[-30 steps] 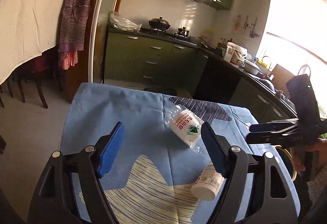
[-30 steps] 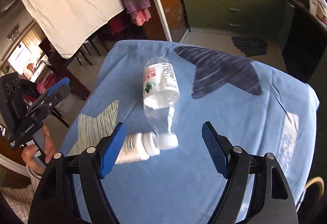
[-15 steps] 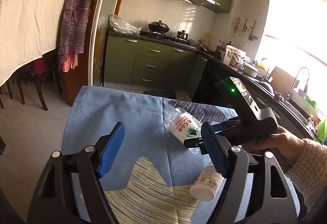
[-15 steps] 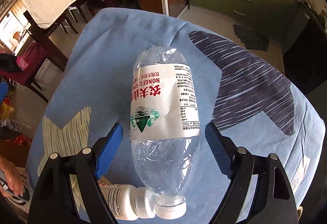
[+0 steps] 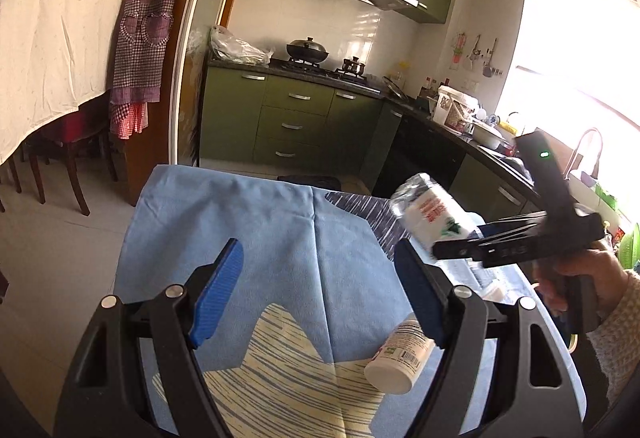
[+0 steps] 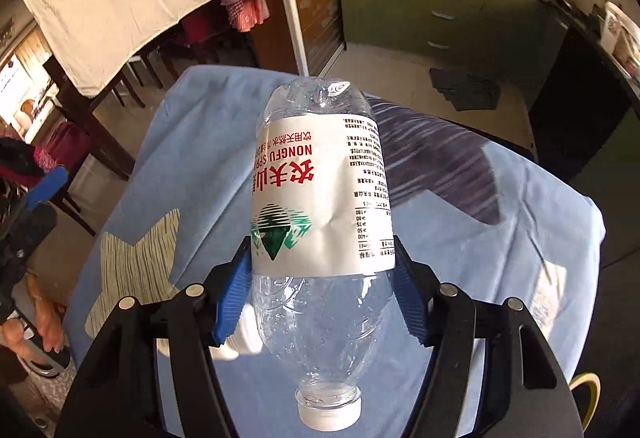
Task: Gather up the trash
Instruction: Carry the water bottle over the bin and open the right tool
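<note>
The water bottle (image 6: 320, 206) is being squeezed crosswise between the closing right claw (image 6: 322, 278), lifted off the bench (image 6: 520, 238), cap toward the camera, while the left claw (image 5: 316, 294) is held apart, empty.

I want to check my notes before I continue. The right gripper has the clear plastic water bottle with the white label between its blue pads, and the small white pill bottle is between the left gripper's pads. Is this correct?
Not fully. The right gripper does have the clear plastic water bottle between its closing blue pads. But the left wrist view shows the left gripper open and empty; the small white pill bottle lies on the blue tablecloth beside its right finger.
</note>
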### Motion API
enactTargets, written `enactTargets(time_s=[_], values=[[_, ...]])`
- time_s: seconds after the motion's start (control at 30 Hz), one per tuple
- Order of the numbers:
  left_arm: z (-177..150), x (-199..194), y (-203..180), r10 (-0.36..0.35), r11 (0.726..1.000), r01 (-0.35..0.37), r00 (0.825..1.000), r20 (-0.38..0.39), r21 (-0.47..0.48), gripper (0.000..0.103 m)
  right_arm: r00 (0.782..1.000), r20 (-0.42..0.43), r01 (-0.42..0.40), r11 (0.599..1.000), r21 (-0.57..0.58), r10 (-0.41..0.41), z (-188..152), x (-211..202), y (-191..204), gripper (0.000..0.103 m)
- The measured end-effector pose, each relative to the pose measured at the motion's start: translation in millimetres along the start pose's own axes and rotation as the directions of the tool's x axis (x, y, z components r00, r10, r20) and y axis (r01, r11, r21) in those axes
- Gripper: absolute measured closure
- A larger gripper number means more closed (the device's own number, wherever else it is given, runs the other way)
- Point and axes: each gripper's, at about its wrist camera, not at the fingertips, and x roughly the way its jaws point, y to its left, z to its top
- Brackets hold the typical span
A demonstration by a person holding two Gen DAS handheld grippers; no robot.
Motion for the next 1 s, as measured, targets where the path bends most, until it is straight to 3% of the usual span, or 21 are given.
enactTargets(time_s=[0.17,0.27,0.43,0.53,0.63,0.73,0.8,0.9,1.0], values=[[-2,1,-6,-0.003,1.0,0.003,1.0,-0.004,0.017,0.03,0.996,0.07,0.047,0.983,0.175,-0.06,-67,-85,-77,0.038],[-3,3,-9,-0.003,1.0,0.003,1.0,-0.011,0.029,0.03,0.989,0.053,0.11,0.941,0.321,-0.134,-122,-129,-137,0.038],[-6,8,-14,-0.013,0.999,0.014,1.0,-0.027,0.044,0.03,0.966,-0.068,0.244,0.801,0.547,-0.248,-214,-164,-235,0.038],[-8,12,-18,-0.033,0.998,0.035,0.998,-0.044,0.051,0.03,0.955,-0.132,0.286,0.715,0.639,-0.264,-255,-158,-282,0.038],[-11,15,-23,-0.044,0.996,0.048,0.998,-0.052,0.071,0.03,0.954,-0.156,0.292,0.665,0.688,-0.257,-278,-144,-318,0.035],[-14,19,-26,-0.056,0.995,0.061,0.996,-0.066,0.079,0.029,0.928,-0.172,0.35,0.613,0.708,-0.331,-292,-142,-335,0.022],[-16,22,-28,-0.056,0.994,0.063,0.995,-0.082,0.086,0.029,0.935,-0.133,0.317,0.602,0.733,-0.33,-299,-148,-336,0.022],[-18,25,-32,-0.06,0.993,0.069,0.994,-0.095,0.098,0.029,0.942,-0.072,0.27,0.61,0.745,-0.328,-304,-162,-315,0.022],[-21,26,-37,-0.065,0.989,0.078,0.993,-0.103,0.124,0.024,0.942,-0.007,0.236,0.648,0.724,-0.335,-310,-173,-277,0.02]])
